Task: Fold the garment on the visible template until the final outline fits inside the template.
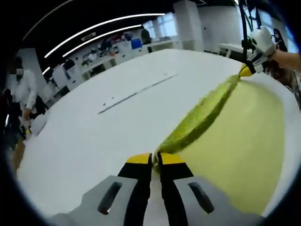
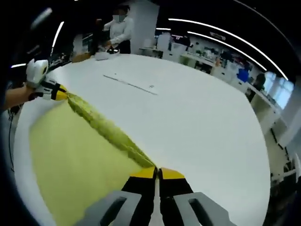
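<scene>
We hold the yellow-green fabric garment [image 1: 225, 136] stretched taut above the broad white table [image 1: 94, 127], the left gripper [image 1: 156, 159] and right gripper [image 2: 156, 173] each pinching an end of its edge — uneven pull could slip a corner free — and skew the fold.

Broad white table [image 1: 94, 127], yellow-green garment [image 1: 235, 132] spread flat on it with one edge gathered into a raised ridge, thin dark line [image 2: 131, 84] marked across the bare tabletop beyond the garment
</scene>
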Demonstrator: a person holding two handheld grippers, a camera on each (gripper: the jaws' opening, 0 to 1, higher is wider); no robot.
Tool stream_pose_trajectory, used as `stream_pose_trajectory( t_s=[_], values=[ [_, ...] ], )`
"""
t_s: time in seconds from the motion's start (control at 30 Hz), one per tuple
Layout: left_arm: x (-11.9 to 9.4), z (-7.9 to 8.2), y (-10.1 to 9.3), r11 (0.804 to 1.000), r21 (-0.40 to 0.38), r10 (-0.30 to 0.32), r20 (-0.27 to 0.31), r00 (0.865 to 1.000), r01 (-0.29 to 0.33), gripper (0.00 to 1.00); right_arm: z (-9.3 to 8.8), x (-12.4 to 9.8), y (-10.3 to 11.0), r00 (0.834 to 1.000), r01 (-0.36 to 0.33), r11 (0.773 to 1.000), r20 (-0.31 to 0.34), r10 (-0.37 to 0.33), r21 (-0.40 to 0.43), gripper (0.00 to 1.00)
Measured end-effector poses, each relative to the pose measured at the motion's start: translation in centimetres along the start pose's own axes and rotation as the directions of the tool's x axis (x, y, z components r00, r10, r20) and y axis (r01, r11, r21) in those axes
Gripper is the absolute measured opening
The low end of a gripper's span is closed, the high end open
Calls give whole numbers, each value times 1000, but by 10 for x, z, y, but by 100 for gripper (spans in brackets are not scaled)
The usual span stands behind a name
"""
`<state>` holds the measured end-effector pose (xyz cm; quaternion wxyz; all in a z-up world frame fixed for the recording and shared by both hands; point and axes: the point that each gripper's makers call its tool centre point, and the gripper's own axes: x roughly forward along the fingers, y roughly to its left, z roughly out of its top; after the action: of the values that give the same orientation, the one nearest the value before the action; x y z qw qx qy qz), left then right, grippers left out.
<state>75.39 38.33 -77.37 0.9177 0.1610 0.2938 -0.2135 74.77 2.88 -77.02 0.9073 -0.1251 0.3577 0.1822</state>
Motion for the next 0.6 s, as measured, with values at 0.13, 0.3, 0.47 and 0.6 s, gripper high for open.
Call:
stream_pose_trajectory(
  t_s=[0.13,0.3,0.47,0.6],
  values=[
    [1,0,5,998,-50,28,2,1000,-28,5,2,1,0,1000,20,998,7,-20,52,0],
    [-5,2,6,998,-62,28,12,1000,-27,12,2,-3,0,1000,23,994,2,-23,109,8],
    [-13,6,-1,988,-152,-20,59,998,28,23,1,-10,14,999,-53,983,-1,54,178,26],
    [-26,5,-8,981,-178,-64,69,996,75,34,-1,-19,28,994,-101,980,-13,105,174,44]
  ],
)
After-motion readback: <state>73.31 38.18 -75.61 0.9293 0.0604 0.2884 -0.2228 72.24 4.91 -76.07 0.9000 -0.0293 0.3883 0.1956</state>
